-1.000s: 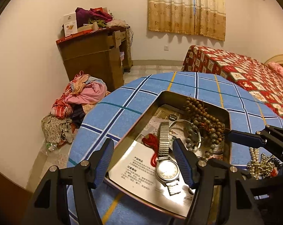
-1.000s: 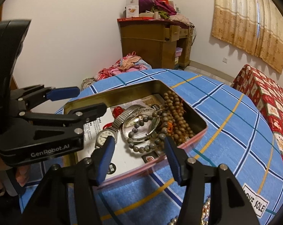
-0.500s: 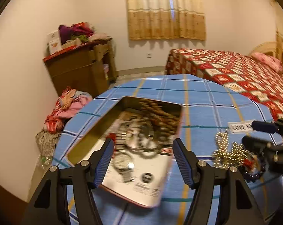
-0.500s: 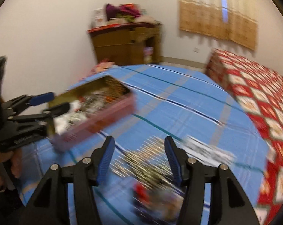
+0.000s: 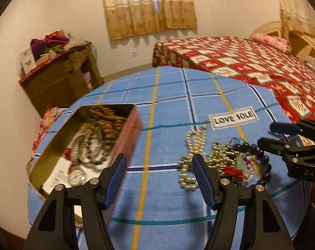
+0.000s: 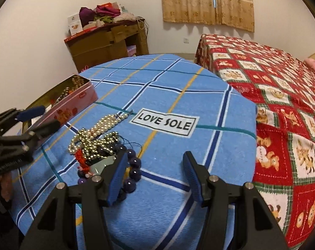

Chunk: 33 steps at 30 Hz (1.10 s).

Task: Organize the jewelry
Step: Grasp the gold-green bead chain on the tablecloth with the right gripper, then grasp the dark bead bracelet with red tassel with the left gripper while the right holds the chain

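Observation:
A loose jewelry pile (image 5: 218, 158) lies on the blue checked tablecloth (image 5: 168, 104): a pearl necklace (image 6: 107, 123), gold bead strands (image 6: 90, 143), a red tassel (image 6: 81, 160) and a dark purple bead bracelet (image 6: 134, 173). The open pink tin (image 5: 53, 143) at the left holds a watch (image 5: 76, 175), wooden beads (image 5: 107, 116), bangles and a paper. My left gripper (image 5: 158, 162) hangs open over bare cloth between tin and pile. My right gripper (image 6: 155, 160) is open and empty just right of the pile, its left finger (image 6: 117, 173) in front of the purple bracelet.
A "LOVE SOLE" label (image 6: 164, 121) sits on the cloth behind the pile. A bed with a red patchwork quilt (image 6: 282, 104) borders the table on the right. A wooden cabinet (image 6: 107, 41) stands by the back wall, and clothes (image 5: 45, 116) lie on the floor at left.
Both grippers have swung right, away from above the tin, toward the loose jewelry pile. The tin now lies left of both; the jaws stay as wide as before.

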Each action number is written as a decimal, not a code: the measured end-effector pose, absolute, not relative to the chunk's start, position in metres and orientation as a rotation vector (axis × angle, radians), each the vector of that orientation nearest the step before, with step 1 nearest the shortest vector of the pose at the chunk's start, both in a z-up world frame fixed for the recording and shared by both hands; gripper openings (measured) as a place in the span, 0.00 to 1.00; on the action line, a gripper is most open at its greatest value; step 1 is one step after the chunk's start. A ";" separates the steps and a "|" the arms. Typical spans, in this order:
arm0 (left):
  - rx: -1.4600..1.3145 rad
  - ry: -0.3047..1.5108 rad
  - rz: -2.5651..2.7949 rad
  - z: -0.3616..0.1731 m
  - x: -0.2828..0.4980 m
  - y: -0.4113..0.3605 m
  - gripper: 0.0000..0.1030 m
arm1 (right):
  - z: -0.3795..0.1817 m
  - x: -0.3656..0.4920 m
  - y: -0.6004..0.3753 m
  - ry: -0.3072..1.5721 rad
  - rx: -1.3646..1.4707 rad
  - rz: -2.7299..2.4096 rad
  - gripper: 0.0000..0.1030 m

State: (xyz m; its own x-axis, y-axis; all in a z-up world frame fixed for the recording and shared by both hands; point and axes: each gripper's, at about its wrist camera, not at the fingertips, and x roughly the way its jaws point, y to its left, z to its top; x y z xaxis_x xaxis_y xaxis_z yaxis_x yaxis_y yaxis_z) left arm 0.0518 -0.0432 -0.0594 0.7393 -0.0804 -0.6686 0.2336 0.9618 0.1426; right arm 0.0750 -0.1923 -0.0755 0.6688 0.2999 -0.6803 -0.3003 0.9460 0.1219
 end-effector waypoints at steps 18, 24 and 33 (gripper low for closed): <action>0.193 0.741 -0.084 -0.063 0.051 -0.023 0.63 | -0.081 0.084 -0.112 0.793 -0.218 0.500 0.28; 0.176 0.748 -0.095 -0.066 0.051 -0.023 0.63 | -0.083 0.086 -0.111 0.828 -0.254 0.499 0.13; 0.159 0.735 -0.111 -0.060 0.049 -0.022 0.63 | -0.057 0.076 -0.129 0.732 -0.123 0.520 0.12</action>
